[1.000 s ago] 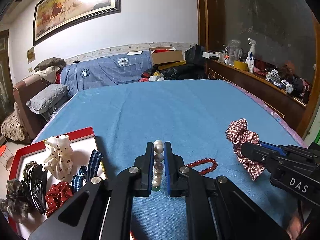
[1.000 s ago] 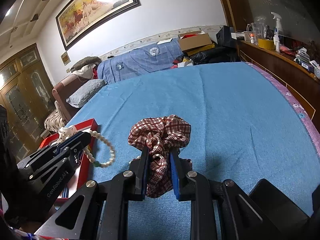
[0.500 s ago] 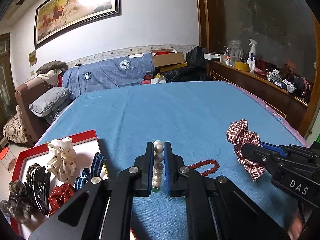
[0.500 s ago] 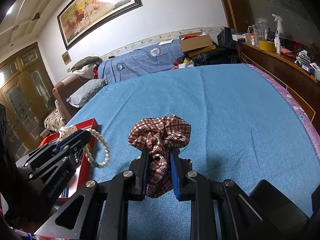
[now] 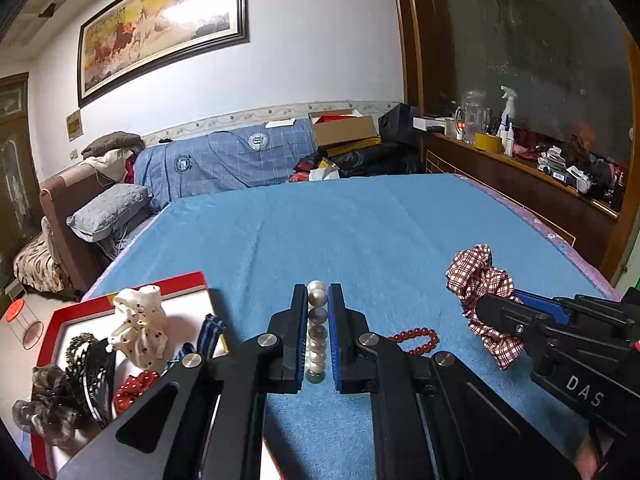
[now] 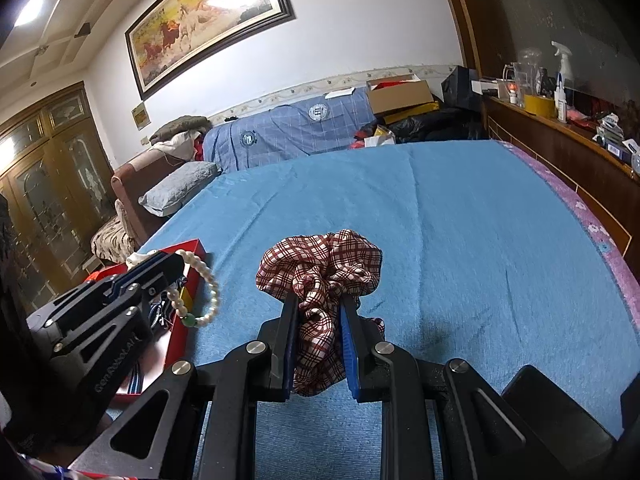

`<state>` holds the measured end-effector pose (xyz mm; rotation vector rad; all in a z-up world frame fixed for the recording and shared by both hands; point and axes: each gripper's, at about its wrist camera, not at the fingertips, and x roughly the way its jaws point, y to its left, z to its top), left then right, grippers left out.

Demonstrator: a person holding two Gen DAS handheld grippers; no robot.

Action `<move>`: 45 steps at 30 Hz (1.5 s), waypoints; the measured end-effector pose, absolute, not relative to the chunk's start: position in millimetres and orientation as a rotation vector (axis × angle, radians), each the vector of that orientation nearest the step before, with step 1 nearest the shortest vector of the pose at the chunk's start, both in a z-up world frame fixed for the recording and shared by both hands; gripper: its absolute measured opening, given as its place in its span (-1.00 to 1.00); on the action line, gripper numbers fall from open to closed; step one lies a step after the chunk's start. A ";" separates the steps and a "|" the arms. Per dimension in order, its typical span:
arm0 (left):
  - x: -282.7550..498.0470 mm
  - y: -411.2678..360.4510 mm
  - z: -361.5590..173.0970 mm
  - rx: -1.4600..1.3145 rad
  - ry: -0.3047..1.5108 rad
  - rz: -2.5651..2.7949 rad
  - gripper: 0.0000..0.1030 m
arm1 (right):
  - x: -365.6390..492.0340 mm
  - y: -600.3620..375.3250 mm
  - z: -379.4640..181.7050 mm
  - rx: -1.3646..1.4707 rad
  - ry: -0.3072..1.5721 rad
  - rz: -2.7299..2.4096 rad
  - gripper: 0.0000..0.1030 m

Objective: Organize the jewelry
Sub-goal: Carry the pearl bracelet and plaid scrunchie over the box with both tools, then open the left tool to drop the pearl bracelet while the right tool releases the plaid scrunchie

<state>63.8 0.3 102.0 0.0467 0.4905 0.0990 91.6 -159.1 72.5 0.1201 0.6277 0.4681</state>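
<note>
My left gripper [image 5: 318, 294] is shut on a white pearl bracelet [image 5: 317, 332], held above the blue cloth; from the right wrist view the bracelet [image 6: 208, 284] hangs in a loop off the left gripper [image 6: 176, 260], with a green bead at the bottom. My right gripper [image 6: 319, 302] is shut on a red plaid scrunchie [image 6: 320, 268], lifted over the cloth; the scrunchie [image 5: 480, 280] shows at the right in the left wrist view. A red bead bracelet [image 5: 414, 338] lies on the cloth between them. A red-rimmed white tray [image 5: 176, 280] sits at the left.
The tray holds a cream dotted scrunchie [image 5: 140, 324], a striped blue bow [image 5: 208, 332], a red dotted scrunchie [image 5: 132, 386], a black claw clip [image 5: 94, 376] and a grey scrunchie [image 5: 44, 404]. The blue cloth [image 6: 460, 220] stretches far ahead. A wooden ledge [image 6: 560, 136] with bottles runs along the right.
The left wrist view has shifted slightly, with the tray sitting a little further right in it. Both grips are unchanged.
</note>
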 end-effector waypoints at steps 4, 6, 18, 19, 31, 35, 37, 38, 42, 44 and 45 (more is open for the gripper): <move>52.9 4.0 109.0 0.034 0.479 0.108 -0.82 | 90.3 -159.8 73.6 0.123 0.611 0.469 -0.57; 43.6 7.1 114.4 0.030 0.470 0.112 -0.82 | 90.8 -160.1 73.3 0.129 0.614 0.466 -0.58; -24.1 65.9 146.6 -0.035 0.419 0.201 -0.82 | 58.1 -112.1 84.5 0.149 0.617 0.601 -0.57; -28.3 70.8 146.5 -0.038 0.416 0.212 -0.82 | 54.9 -102.7 85.2 0.138 0.620 0.620 -0.57; -64.6 159.5 114.2 -0.140 0.476 0.361 -0.82 | 29.4 3.2 74.2 0.031 0.693 0.808 -0.56; -64.5 170.9 98.9 -0.158 0.513 0.375 -0.82 | 31.5 23.8 61.2 0.006 0.732 0.829 -0.56; -62.2 172.9 93.3 -0.164 0.524 0.380 -0.82 | 31.7 33.7 53.6 -0.013 0.745 0.829 -0.56; -59.9 174.2 89.1 -0.169 0.536 0.379 -0.82 | 31.3 36.5 50.7 -0.018 0.749 0.826 -0.56; -52.2 178.4 75.7 -0.194 0.573 0.383 -0.82 | 39.2 46.3 46.3 -0.044 0.756 0.812 -0.56; -47.3 179.3 72.4 -0.198 0.585 0.391 -0.82 | 40.6 54.7 43.4 -0.058 0.765 0.809 -0.56; -45.8 180.0 71.0 -0.199 0.589 0.393 -0.82 | 39.9 56.9 42.7 -0.065 0.766 0.808 -0.56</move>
